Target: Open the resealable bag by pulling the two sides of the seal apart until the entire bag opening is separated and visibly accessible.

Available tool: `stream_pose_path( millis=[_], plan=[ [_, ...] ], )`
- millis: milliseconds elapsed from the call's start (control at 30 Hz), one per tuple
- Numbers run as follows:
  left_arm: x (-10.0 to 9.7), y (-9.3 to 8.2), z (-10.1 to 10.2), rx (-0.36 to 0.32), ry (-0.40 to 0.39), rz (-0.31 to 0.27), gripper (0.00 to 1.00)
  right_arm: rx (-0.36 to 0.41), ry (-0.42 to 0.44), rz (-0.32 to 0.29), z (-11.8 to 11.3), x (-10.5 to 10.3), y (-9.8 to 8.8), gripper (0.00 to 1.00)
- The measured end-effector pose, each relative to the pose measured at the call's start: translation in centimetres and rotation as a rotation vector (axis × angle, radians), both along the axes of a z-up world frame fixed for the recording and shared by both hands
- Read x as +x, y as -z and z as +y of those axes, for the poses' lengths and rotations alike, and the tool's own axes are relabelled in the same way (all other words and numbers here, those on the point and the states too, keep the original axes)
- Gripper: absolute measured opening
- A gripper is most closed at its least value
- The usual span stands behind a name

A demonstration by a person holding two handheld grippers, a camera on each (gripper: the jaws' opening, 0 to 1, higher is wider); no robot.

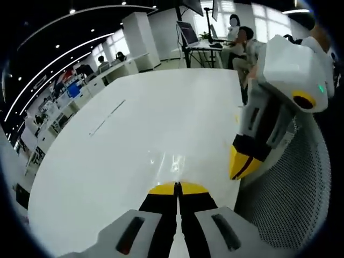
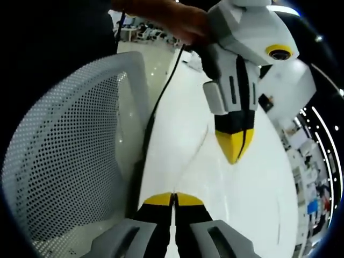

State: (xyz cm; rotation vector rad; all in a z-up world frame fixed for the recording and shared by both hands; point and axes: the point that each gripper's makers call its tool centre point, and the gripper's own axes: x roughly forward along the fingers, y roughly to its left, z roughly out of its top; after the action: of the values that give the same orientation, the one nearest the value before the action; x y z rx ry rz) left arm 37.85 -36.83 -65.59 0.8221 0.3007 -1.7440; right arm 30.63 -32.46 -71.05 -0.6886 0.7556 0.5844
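Observation:
The resealable bag [image 2: 194,153] is clear and hard to make out against the white table [image 1: 161,107]. In the right gripper view its faint edge runs from my right gripper [image 2: 173,198] up toward the left gripper [image 2: 235,153]. My right jaws are shut, and the film edge seems to end in their seam. In the left gripper view faint glints of the bag [image 1: 161,159] lie just ahead of my left gripper [image 1: 178,187], whose jaws are shut; no film shows between them. The right gripper [image 1: 240,171] hangs shut at the table's right edge, close beside the left one.
A white mesh chair back [image 2: 64,156] stands right against the table edge, also seen at the chair back [image 1: 290,193]. A black cable [image 2: 158,102] hangs along that edge. A hand [image 2: 172,19] holds the left gripper. Desks, monitors and seated people [image 1: 236,37] fill the far room.

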Motion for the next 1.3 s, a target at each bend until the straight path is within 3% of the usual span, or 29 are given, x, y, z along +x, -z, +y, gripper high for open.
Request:
stream_pose_path(
  millis=[133, 233, 400, 500, 633, 733, 1133, 1300],
  plan=[
    [0.6, -1.0, -0.7, -0.039, -0.023, -0.003, 0.0, -0.001, 0.017, -0.009, -0.6, 0.5, -0.3, 0.0],
    [1.1, -1.3, -1.4, -0.053, -0.009, -0.042, 0.0, 0.003, 0.026, -0.017, -0.9, 0.8, -0.6, 0.0],
    [1.6, -2.8, -2.7, -0.086, 0.007, -0.059, 0.0, 0.009, 0.046, -0.028, -1.0, 1.3, -0.8, 0.0],
    [1.6, -4.1, -3.4, -0.131, 0.02, -0.096, 0.0, 0.019, 0.078, -0.057, -1.4, 2.0, -1.6, 0.0],
    [1.1, -5.8, -4.1, -0.204, 0.063, -0.188, 0.0, -0.008, 0.109, -0.075, -2.5, 2.6, -2.1, 0.0],
    [0.7, -6.5, -4.2, -0.234, 0.077, -0.211, 0.0, -0.008, 0.125, -0.083, -2.9, 2.8, -2.2, 0.0],
    [-0.4, -6.8, -4.3, -0.267, 0.166, -0.271, 0.0, -0.012, 0.203, -0.098, -3.5, 2.6, -2.4, 0.0],
    [-0.6, -5.3, -4.0, -0.212, 0.219, -0.3, 0.0, 0.002, 0.236, -0.101, -3.8, 2.8, -2.1, 0.02]
  ],
)
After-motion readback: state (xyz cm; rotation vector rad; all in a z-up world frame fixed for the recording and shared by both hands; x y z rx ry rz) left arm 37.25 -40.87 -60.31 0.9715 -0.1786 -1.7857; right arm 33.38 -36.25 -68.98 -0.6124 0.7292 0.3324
